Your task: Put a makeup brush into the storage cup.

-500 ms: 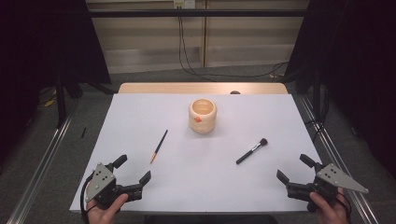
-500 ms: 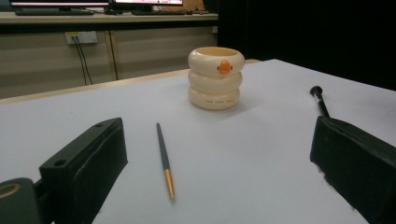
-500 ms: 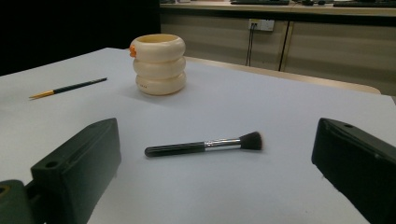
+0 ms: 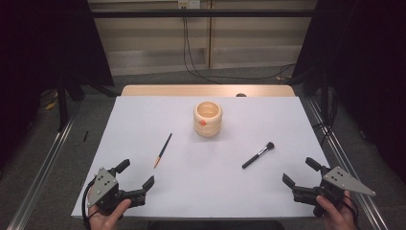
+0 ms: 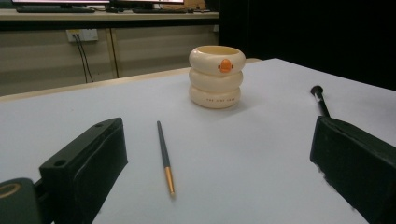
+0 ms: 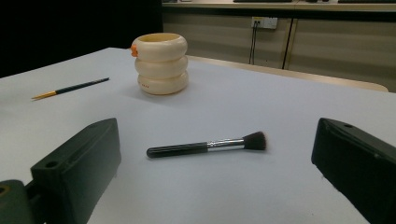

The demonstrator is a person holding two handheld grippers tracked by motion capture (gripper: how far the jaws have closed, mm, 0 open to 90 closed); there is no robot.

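Left claw wide open, holding nothing, thin pencil flat on the table just ahead of it, right claw wide open too, makeup brush lying just ahead, cream cup farther off between them

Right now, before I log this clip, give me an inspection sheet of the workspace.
Surface: white sheet over a wooden table, flat.
Job's things: thin brush lying ahead of the left gripper; makeup brush lying ahead of the right gripper; cream ringed holder upright, apart from both.
Clutter: nothing seen.
Grippers: left gripper and right gripper both open, holding nothing, at the near edge.
Cables: black cable looping from the left gripper; wires hanging behind the table.
Surroundings: dark curtains, metal rails, grey floor.
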